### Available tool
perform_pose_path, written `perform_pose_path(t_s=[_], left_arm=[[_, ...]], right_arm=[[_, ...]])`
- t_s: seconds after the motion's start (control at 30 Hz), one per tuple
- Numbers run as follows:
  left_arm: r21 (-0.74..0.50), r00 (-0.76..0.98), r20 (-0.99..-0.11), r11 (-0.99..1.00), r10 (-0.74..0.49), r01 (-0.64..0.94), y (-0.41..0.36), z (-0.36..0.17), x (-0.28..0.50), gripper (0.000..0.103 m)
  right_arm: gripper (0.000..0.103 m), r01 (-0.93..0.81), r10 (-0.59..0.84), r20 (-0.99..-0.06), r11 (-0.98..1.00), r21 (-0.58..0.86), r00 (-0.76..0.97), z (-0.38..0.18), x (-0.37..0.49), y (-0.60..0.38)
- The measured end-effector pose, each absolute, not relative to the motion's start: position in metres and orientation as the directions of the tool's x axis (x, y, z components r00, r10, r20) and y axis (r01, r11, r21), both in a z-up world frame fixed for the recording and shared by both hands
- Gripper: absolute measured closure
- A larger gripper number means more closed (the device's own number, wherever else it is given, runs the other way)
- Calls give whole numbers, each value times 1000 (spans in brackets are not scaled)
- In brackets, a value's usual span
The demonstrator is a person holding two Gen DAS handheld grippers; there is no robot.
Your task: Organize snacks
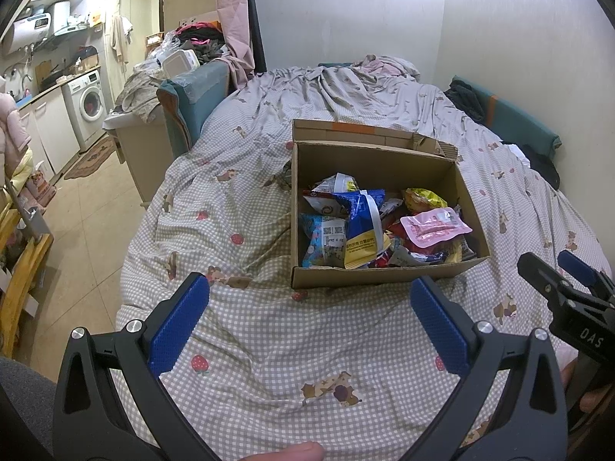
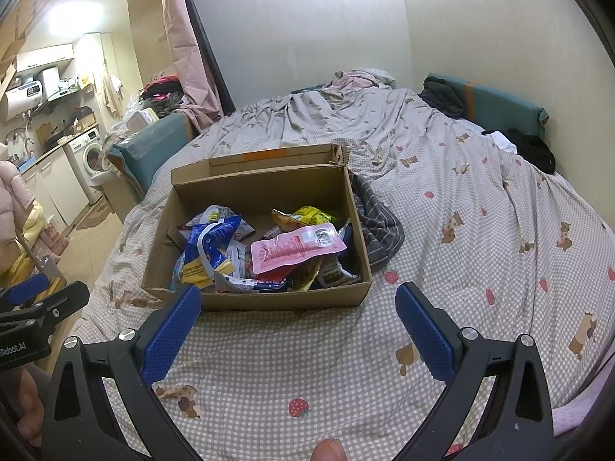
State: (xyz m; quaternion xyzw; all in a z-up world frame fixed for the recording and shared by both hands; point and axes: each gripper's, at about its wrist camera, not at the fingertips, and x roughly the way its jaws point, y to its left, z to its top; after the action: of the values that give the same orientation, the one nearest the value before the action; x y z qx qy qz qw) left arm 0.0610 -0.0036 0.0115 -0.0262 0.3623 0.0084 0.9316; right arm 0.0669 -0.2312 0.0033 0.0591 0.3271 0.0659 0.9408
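Observation:
An open cardboard box sits on the bed, holding several snack packets. A pink packet lies on top, with a blue and yellow bag to its left and a yellow packet behind it. My left gripper hovers open just in front of the box, nothing between its blue pads. My right gripper is also open and empty at the box's front wall. In the left wrist view the right gripper shows at the right edge.
The checked bedsheet is wrinkled around the box. A dark striped cloth lies against the box's right side. Dark clothes lie by the teal headboard cushion. To the left the bed drops to the floor, with a washing machine beyond.

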Motion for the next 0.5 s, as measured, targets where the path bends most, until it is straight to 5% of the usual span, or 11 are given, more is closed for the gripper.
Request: perform_pose_path(t_s=[0.5], left_arm=[[-43,738,-674,998,-3,-35,-2,11,61,0]], right_arm=[[0,-84,162,-607,984,156,778,3,67,-230]])
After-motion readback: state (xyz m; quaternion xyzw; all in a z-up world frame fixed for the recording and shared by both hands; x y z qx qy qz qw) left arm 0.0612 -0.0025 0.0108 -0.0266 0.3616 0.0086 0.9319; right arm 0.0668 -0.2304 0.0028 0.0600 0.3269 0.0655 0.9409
